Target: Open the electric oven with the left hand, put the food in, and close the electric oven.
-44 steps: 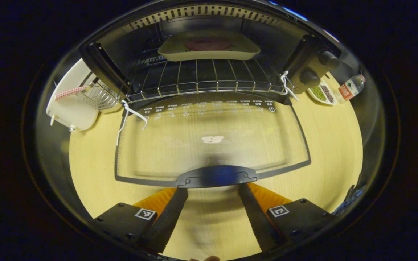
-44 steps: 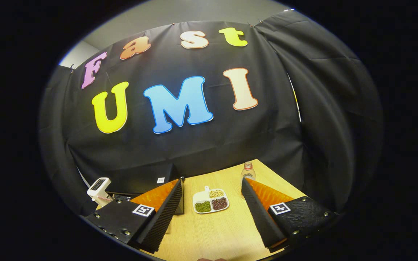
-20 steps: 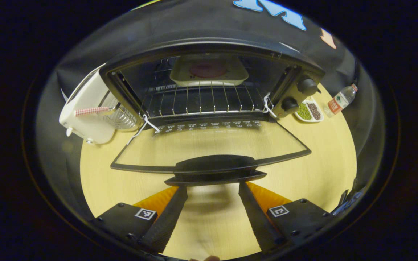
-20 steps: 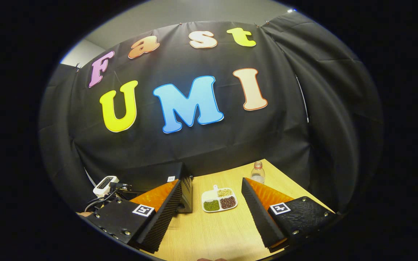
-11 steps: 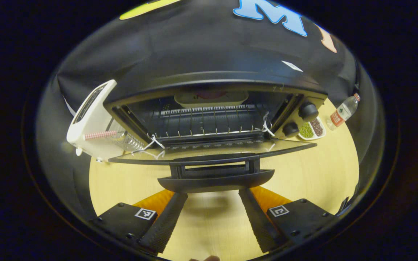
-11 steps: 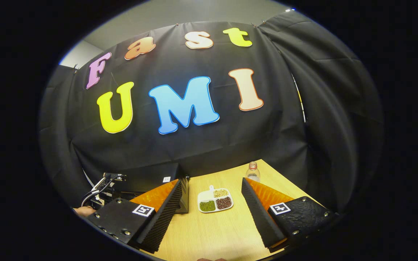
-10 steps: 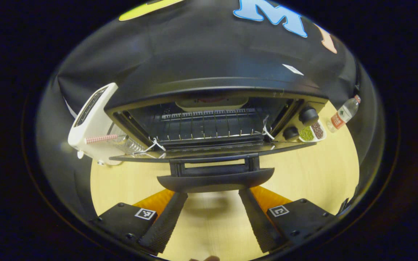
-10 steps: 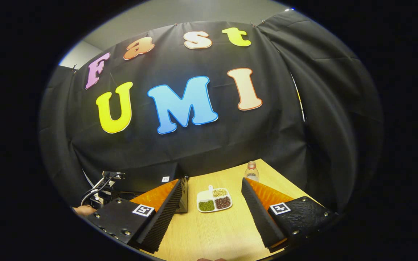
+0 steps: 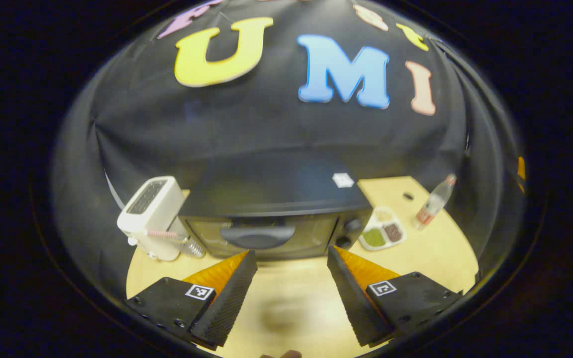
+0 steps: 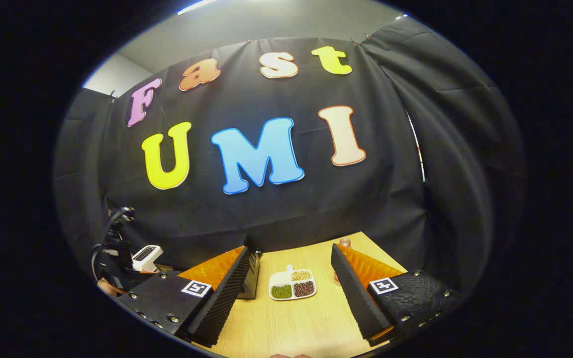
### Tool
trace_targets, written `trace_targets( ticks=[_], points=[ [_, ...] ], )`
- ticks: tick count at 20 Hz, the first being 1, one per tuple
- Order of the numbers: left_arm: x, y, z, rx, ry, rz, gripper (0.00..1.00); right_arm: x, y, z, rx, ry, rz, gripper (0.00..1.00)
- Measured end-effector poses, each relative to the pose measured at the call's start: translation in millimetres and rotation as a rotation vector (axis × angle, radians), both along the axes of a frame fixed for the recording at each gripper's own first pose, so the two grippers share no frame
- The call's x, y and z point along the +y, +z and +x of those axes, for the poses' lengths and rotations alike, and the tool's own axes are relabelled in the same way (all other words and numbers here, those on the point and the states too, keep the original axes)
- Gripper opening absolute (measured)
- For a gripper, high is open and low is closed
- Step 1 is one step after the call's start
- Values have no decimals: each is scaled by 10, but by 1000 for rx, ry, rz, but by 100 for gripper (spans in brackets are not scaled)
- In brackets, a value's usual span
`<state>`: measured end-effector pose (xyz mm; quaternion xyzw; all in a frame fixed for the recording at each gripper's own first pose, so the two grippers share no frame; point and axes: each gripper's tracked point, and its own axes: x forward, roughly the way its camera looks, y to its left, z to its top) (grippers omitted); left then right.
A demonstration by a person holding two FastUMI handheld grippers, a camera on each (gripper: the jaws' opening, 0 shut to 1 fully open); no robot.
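The black electric oven [image 9: 271, 194] stands on the wooden table with its door shut and the door handle [image 9: 257, 236] facing me. The dark door glass hides the inside. My left gripper [image 9: 291, 254] hovers open just in front of the door, a little away from the handle, with nothing between its fingers. My right gripper [image 10: 290, 251] is open and holds nothing, above the table to the right of the oven's corner [image 10: 252, 276]. Far to its left, a hand [image 10: 103, 286] and cabled gear show.
A white toaster [image 9: 149, 216] stands against the oven's left side. A divided dish of beans [image 9: 382, 233] and a water bottle [image 9: 433, 201] sit to the oven's right. Bare table [image 9: 291, 308] lies under the left gripper. The black cloth wall closes the back.
The oven door swung up from flat open to shut, hiding the plate of food on the rack. My left gripper drew back from the handle. The right gripper barely moved.
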<state>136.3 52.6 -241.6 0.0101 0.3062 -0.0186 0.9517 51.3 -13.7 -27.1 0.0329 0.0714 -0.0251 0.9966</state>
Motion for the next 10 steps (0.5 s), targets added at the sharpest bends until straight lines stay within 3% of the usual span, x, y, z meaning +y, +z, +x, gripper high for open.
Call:
trace_targets(
  ticks=[1,5,10],
  points=[
    [-76,346,-42,-94,4,-3,97,49,117,3,-23,22,-2,100],
    [-269,1634,-313,-401,45,31,100,214,573,7,-113,101,-15,100],
    [-379,2527,-730,-573,108,17,100,344,931,-91,-180,162,-36,100]
  ],
)
